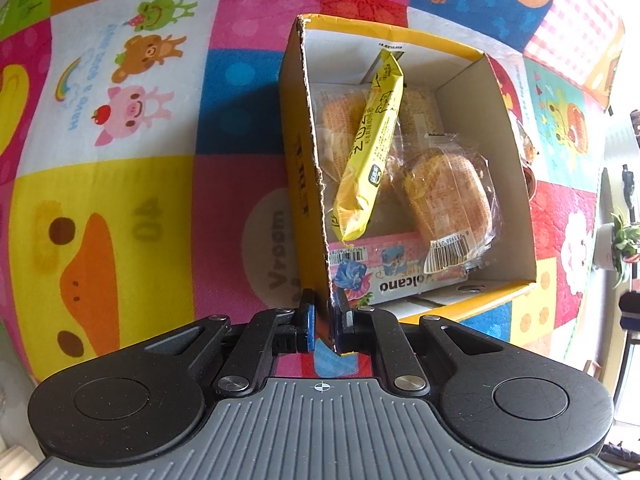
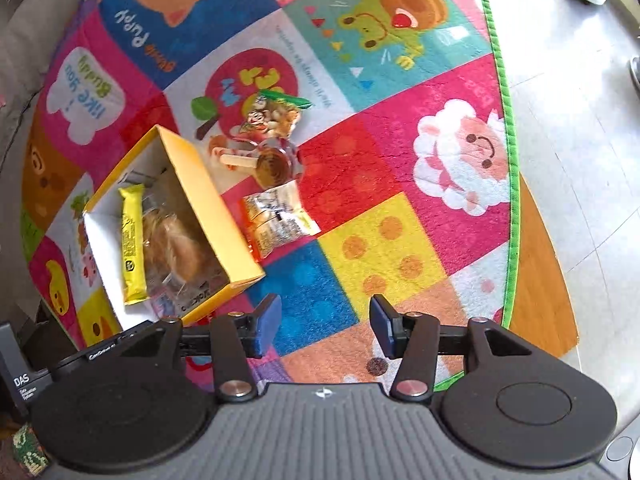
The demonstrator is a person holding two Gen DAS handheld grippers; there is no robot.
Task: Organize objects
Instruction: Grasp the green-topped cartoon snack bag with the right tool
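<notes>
Right wrist view shows the right gripper (image 2: 325,330) pointing down over the patchwork play mat (image 2: 404,168), its blue pads standing partly apart with nothing between them but mat. The loose things that remain to be tidied lie ahead of it and to its left: an orange-and-white snack packet (image 2: 276,220) just beside the right wall of the open yellow cardboard box (image 2: 208,184), then farther off a clear-wrapped round brown sweet on a stick (image 2: 266,164), and beyond that a green-topped cartoon snack bag (image 2: 276,114). The packet is the nearest of the three, and its long axis runs slantwise from far left to near right, so I judge a grasp across its narrow width would need the wrist turned somewhat. In the left wrist view the left gripper (image 1: 325,314) is pinched tight on the near left wall of the box, holding it steady. Inside lie a long yellow wrapped bar (image 1: 370,148) leaning along the box's length, clear-wrapped buns (image 1: 450,196), and a pink printed carton (image 1: 394,266) at the near end. The right hand is plainly the free one and the nearer to the loose packets.
</notes>
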